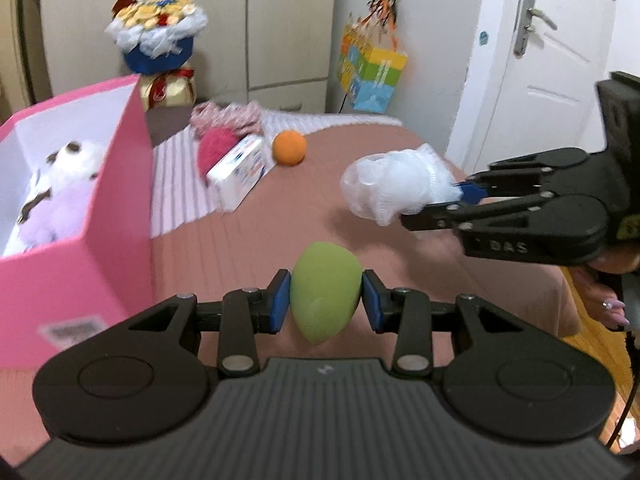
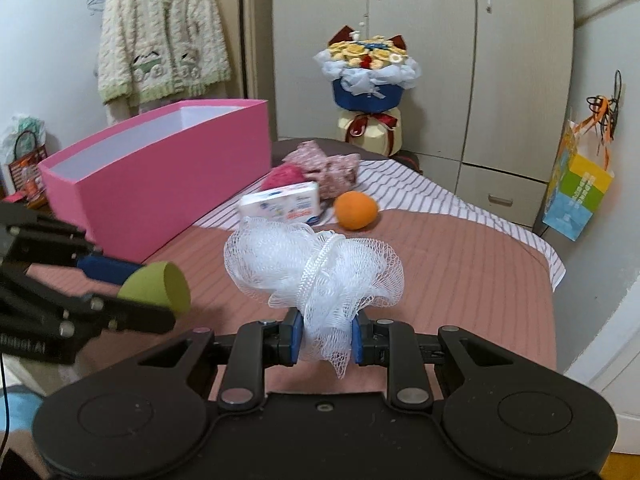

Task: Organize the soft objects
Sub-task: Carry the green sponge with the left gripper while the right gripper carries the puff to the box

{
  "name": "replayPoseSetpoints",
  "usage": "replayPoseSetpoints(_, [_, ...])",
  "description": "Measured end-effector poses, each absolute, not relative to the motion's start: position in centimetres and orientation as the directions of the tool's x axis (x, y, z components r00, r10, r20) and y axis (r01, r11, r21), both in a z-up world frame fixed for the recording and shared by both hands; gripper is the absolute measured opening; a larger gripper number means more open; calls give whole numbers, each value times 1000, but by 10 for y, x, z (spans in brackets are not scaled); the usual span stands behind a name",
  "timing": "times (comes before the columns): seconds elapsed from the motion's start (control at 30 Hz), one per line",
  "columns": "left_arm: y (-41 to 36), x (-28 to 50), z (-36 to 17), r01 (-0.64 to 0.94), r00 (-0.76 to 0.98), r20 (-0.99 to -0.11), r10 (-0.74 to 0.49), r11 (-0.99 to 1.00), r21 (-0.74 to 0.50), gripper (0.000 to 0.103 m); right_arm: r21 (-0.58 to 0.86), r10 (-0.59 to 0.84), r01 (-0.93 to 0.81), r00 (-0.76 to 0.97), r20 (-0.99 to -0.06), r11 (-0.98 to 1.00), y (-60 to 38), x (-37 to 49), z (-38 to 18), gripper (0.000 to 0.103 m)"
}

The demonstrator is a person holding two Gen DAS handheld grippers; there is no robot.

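**2 soft things held, the pink box ahead**

Nearest the pink box (image 1: 100,216), on the side toward the cameras, the left gripper (image 1: 326,300) has its jaws narrowed onto a green sponge egg (image 1: 325,296) — the blue pads press its 2 flanks and the egg hangs clear above the bed (image 1: 400,272). Further from the box, the right gripper (image 2: 325,338) has its jaws pinched on the gathered waist of a white mesh bath pouf (image 2: 312,264), whose ruffles billow out above and below the pads, also off the bedspread.

To do this step well, I judge that each item should be carried over the box's open top before the jaws part, the left one first since it is the closer. The egg is smooth and tapered, so it could squirt out if the grip slackens early; the mesh could snag on a pad, so the right jaws should open wide and lift straight away.

Inside the box lie plush toys (image 1: 60,196), white, brown-spotted and lilac. Beyond the box's near corner wait a white tissue pack (image 2: 282,202), a pink fuzzy ball (image 2: 285,174) and an orange ball (image 2: 355,210); behind these sits a floral cloth bundle (image 2: 326,166).
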State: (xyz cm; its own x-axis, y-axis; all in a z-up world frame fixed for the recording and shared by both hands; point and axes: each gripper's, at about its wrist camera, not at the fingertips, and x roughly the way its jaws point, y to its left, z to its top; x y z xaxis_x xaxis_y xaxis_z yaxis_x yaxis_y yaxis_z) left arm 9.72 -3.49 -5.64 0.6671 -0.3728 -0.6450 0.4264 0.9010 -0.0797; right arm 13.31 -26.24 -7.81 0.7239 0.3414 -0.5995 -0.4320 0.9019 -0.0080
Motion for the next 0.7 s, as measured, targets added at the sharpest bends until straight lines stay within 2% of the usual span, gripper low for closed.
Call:
replayPoseSetpoints(0.23, [-5, 78, -51, 443, 617, -667, -417, 885, -144, 37, 25, 404, -493, 682, -609, 870, -242, 97, -69, 28])
replayPoseSetpoints(0.47, [21, 54, -33, 429, 660, -633, -405, 895, -125, 37, 48, 460, -548, 649, -606, 835, -222, 71, -57, 28])
replayPoseSetpoints(0.7, [49, 49, -16, 427, 621, -666, -413, 891, -155, 37, 100, 531, -608, 586, -612, 787, -205, 61, -43, 29])
